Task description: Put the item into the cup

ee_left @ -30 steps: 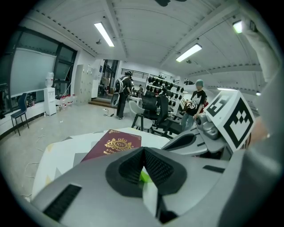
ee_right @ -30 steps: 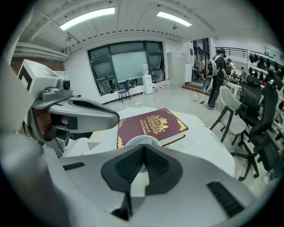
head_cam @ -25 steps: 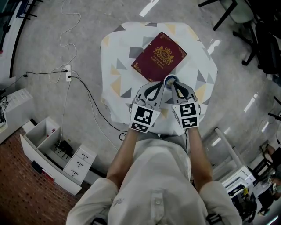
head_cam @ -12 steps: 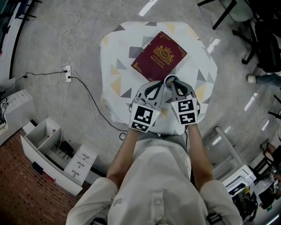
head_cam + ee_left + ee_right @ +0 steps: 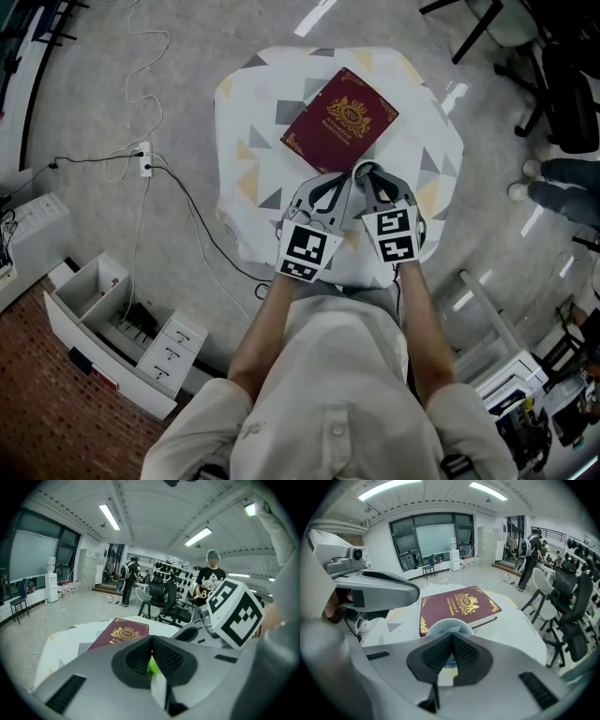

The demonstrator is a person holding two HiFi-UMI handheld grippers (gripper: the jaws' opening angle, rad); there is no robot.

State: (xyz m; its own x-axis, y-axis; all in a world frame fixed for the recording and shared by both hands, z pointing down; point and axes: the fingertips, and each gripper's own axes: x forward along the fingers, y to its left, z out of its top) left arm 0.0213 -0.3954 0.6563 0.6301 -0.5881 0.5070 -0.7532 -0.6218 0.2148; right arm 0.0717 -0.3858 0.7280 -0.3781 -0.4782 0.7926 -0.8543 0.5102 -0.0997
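A pale cup (image 5: 364, 170) stands on the patterned tablecloth (image 5: 253, 103), just in front of a maroon book (image 5: 339, 119). My right gripper (image 5: 368, 180) is shut on the cup's near rim; in the right gripper view the cup (image 5: 449, 626) shows just past the closed pads of this gripper (image 5: 452, 643). My left gripper (image 5: 330, 183) hovers right beside it, to the cup's left. It is shut on a small bright green item (image 5: 151, 664), mostly hidden between the pads of the left gripper (image 5: 150, 643).
The book (image 5: 457, 604) lies diagonally across the far half of the small table. A power strip (image 5: 145, 157) and cables lie on the floor to the left, a drawer unit (image 5: 122, 333) at lower left. A person's feet (image 5: 525, 178) and chairs are at the right.
The right gripper has tilted and shifted slightly left with the cup. The left gripper has held still. A person's feet have come into view at the right edge.
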